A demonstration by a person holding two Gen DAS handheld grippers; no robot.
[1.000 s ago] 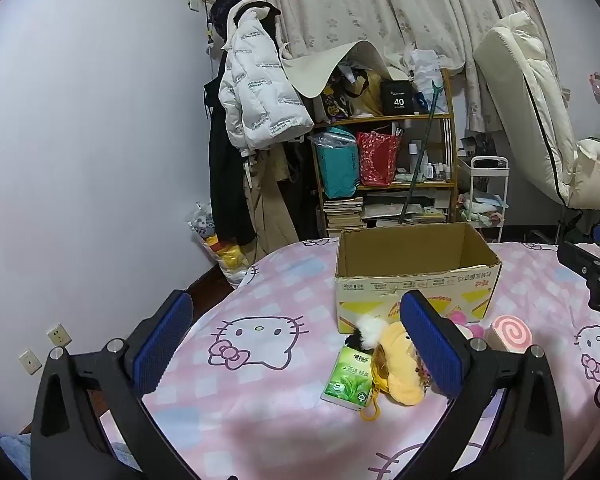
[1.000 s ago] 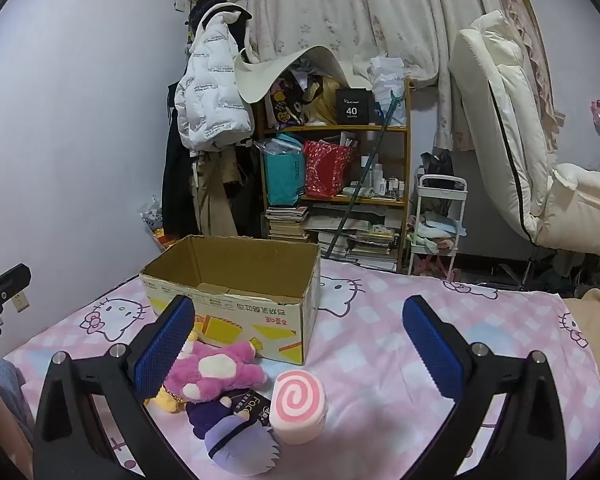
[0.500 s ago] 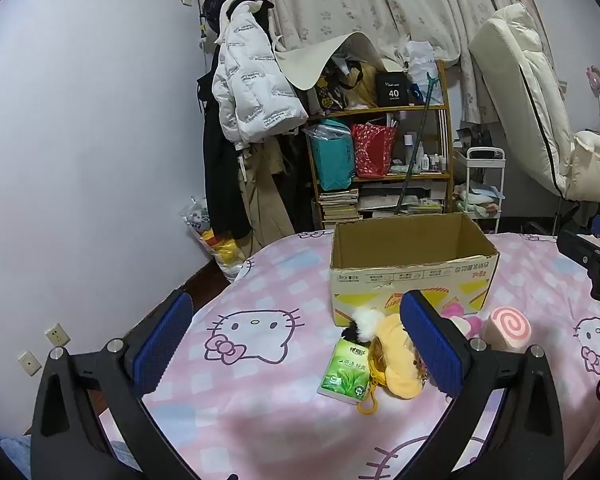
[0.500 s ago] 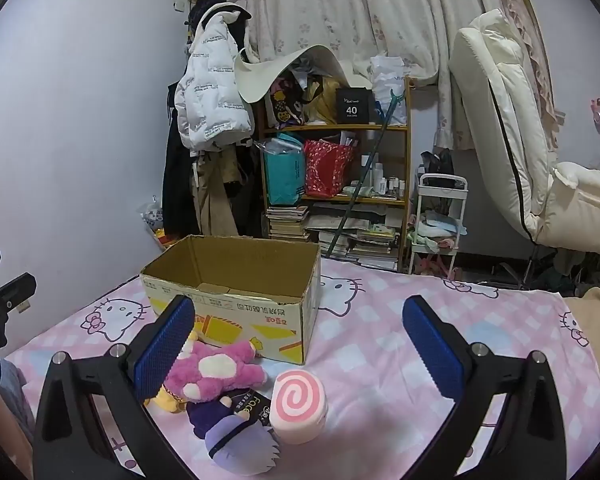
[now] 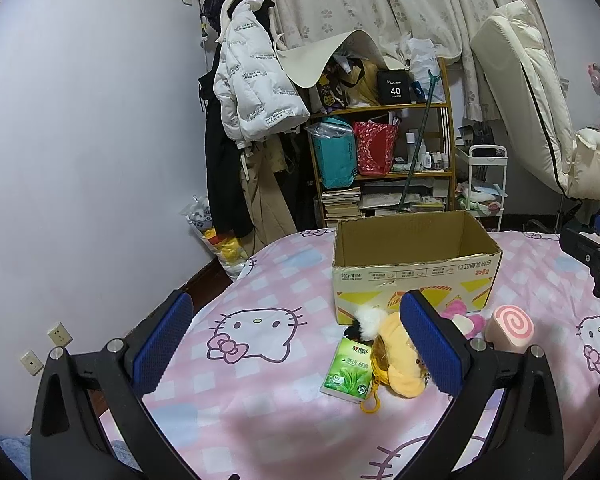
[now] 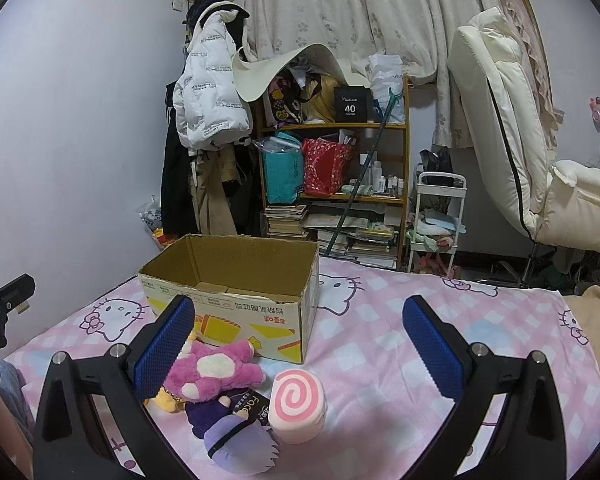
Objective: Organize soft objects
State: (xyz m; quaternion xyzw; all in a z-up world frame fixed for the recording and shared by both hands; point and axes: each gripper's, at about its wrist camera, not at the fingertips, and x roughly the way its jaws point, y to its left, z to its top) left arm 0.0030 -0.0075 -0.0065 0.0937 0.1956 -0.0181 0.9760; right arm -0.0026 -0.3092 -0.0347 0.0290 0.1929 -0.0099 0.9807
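An open empty cardboard box [image 5: 414, 268] [image 6: 236, 300] stands on the pink Hello Kitty bedspread [image 5: 260, 360] [image 6: 380, 344]. In front of it lie a yellow plush [image 5: 398, 360], a green tissue pack [image 5: 348, 372], a pink plush [image 6: 216, 372], a purple plush [image 6: 236, 436] and a pink swirl roll cushion [image 6: 298, 404] [image 5: 510, 326]. My left gripper [image 5: 296, 344] is open and empty, hovering above the bedspread left of the toys. My right gripper [image 6: 298, 340] is open and empty, hovering over the pile.
A cluttered wooden shelf [image 5: 380, 152] and hanging coats [image 5: 252, 92] stand behind the bed. A cream recliner [image 6: 512, 140] is at the right. A small white cart [image 6: 436, 216] stands beside the shelf. The bed's left edge drops to the floor by the wall [image 5: 80, 200].
My left gripper has drifted slightly, so the box and toys shift a little in its view. The right gripper has hardly moved. Both stay open.
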